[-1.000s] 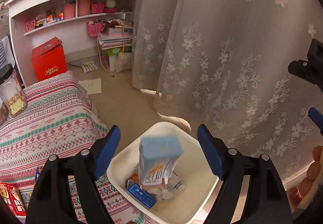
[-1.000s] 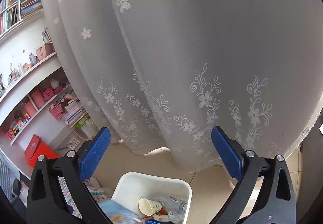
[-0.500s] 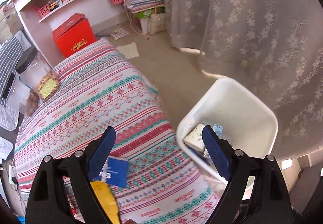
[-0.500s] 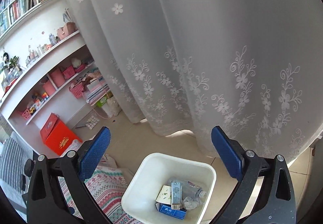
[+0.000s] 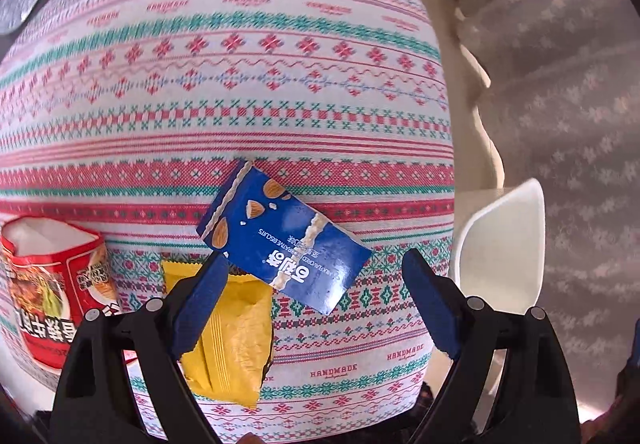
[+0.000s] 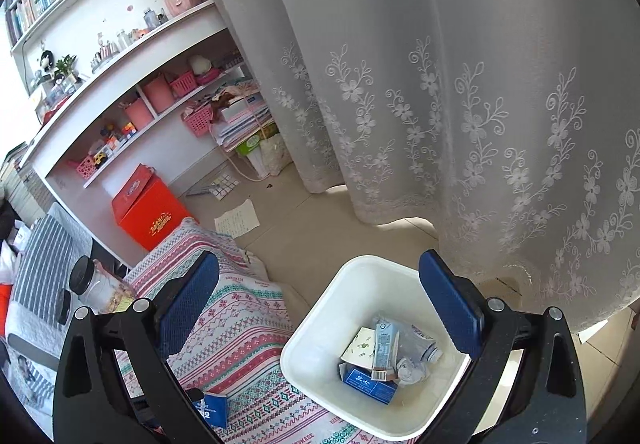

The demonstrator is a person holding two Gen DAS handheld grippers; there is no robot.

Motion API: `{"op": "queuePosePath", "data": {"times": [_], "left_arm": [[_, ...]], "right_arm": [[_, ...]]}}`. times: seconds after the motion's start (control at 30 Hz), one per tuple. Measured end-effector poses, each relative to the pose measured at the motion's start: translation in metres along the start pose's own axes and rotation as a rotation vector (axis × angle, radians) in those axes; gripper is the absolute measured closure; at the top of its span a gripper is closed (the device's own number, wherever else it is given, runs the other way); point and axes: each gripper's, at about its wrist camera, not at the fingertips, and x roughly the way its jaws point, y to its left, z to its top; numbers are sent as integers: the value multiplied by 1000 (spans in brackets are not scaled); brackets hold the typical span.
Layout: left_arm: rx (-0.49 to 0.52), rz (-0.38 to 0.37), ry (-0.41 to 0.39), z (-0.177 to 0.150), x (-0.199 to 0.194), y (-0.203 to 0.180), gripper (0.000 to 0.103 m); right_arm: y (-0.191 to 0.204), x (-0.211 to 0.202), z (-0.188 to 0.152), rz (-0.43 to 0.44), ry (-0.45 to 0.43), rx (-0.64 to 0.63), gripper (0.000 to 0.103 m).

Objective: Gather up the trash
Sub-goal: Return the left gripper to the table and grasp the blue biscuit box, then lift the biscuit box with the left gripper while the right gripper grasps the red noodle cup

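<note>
In the left wrist view my left gripper (image 5: 316, 300) is open and empty above the patterned tablecloth (image 5: 224, 84). A blue biscuit wrapper (image 5: 280, 236) lies flat between its fingers. A yellow snack packet (image 5: 232, 340) lies under the left finger. A red noodle cup (image 5: 52, 284) stands at the left. The white bin (image 5: 504, 244) shows at the table's right edge. In the right wrist view my right gripper (image 6: 320, 308) is open and empty above the white bin (image 6: 320, 328), which holds a small carton (image 6: 386, 348), a blue box (image 6: 368, 382) and other trash.
A lace curtain (image 6: 440, 84) hangs behind the bin. White shelves (image 6: 140, 56) with pink baskets line the wall, with a red box (image 6: 148, 204) on the floor below. Jars (image 6: 92, 284) stand at the table's far end.
The blue carton dropped from my left gripper into the bin. My left gripper then swung back over the table above the blue wrapper. My right gripper tilted down toward the bin.
</note>
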Motion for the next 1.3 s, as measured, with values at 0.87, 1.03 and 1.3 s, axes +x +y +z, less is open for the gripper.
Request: {"op": "queuePosePath", "data": {"times": [0.87, 1.03, 1.3], "left_arm": [[3, 23, -292, -17, -45, 0, 46], [-20, 5, -469, -12, -116, 53, 46], [-157, 6, -707, -37, -193, 164, 46]], "right_arm": [[68, 31, -33, 131, 189, -128, 7], [123, 48, -74, 202, 332, -253, 7], [227, 60, -181, 410, 667, -440, 7]]}}
